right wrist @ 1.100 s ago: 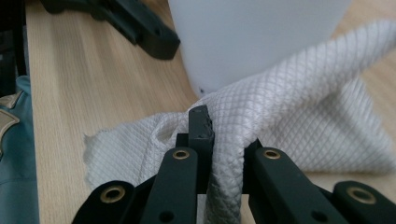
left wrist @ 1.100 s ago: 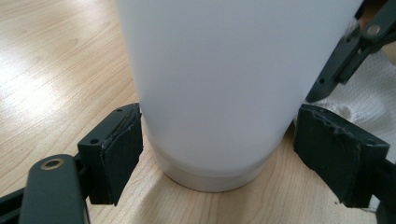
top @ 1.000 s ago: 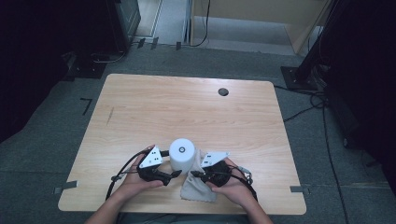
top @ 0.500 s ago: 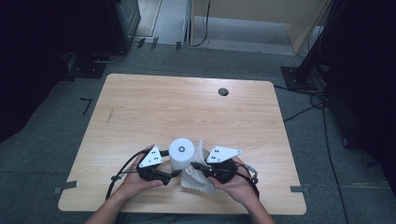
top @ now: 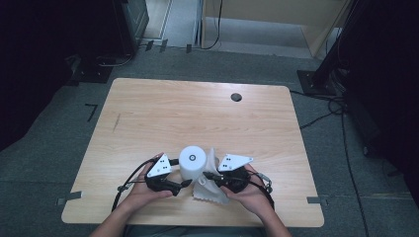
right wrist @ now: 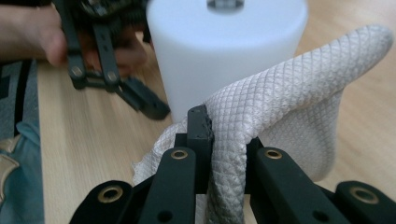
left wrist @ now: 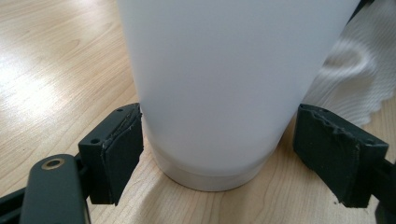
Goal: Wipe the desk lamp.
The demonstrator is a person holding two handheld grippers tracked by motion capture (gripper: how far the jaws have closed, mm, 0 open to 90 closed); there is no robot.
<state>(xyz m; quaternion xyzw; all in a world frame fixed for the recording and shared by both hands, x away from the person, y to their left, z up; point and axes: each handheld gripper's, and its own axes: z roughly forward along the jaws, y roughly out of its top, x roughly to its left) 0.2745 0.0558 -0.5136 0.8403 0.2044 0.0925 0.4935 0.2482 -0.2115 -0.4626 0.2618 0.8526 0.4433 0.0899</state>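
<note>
now the cloth (top: 210, 185) has come up off the table (top: 148, 113): a second ago it lay flat in front of the white cup (top: 192, 163), and the right tongs (right wrist: 224, 140), clamped tight on a fold of it, have raised one edge against the cup's side. the left tongs (left wrist: 233, 154) have kept their place, their pads (left wrist: 122, 154) straddling the cup's base; the left pad touches, and the right looks just apart. by my judgement, the wiping of the cup, near the table's front edge, is about to start.
</note>
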